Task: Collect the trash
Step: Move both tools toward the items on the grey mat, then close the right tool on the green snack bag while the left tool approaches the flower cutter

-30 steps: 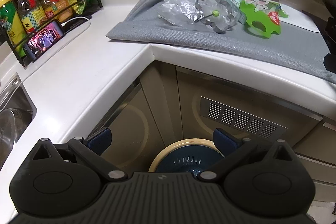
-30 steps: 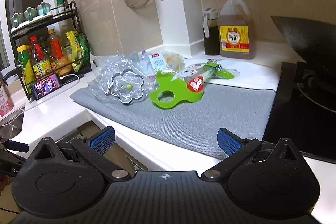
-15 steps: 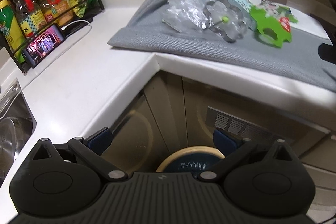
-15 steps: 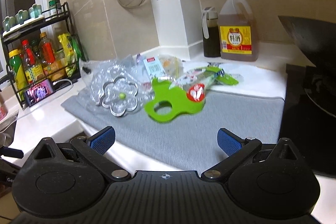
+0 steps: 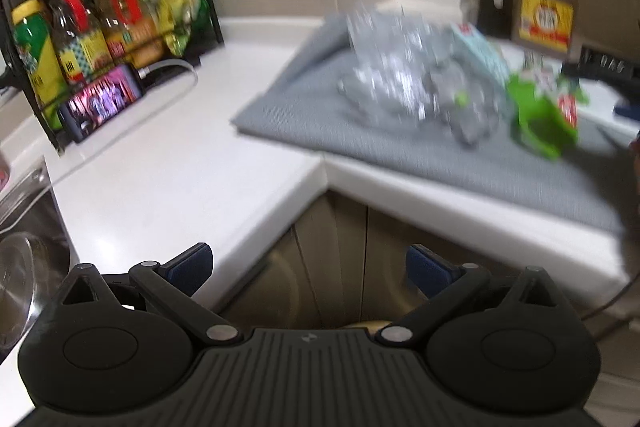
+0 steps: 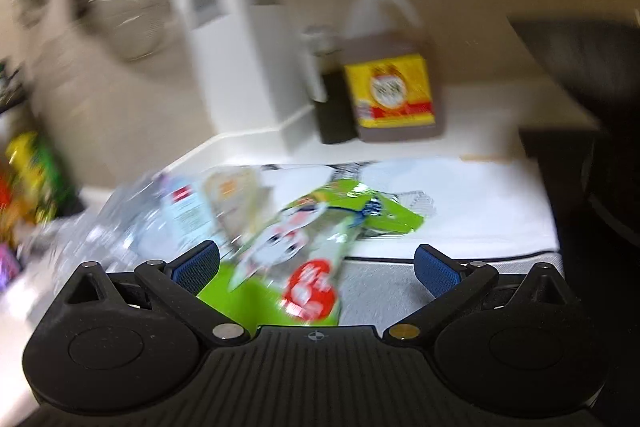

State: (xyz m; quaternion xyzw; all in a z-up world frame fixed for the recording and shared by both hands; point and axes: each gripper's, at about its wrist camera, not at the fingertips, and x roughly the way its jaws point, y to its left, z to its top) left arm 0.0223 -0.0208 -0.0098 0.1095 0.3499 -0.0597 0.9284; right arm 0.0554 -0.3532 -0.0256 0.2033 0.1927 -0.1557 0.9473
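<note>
Right wrist view shows the right tongs [image 6: 316,261] spread wide and empty, a green-and-white printed snack wrapper [image 6: 304,247] lying between them on the grey cloth mat [image 6: 396,291]. Closing squarely on its crinkled middle should hold best. Left tongs [image 5: 308,265] gape empty, well short of the counter [image 5: 168,179].

Left gripper [image 5: 307,267] was held level and low, jaws spread wide with nothing between the blue pads [image 5: 188,263], pointing forward and slightly downward. Right gripper [image 6: 316,265] was also spread wide and gripped nothing, its blue pads [image 6: 434,269] well apart, tilted forward and down; its view was heavily motion-blurred. In the left wrist view a dark part of the right gripper showed at the far right edge, too blurred to detail.
</note>
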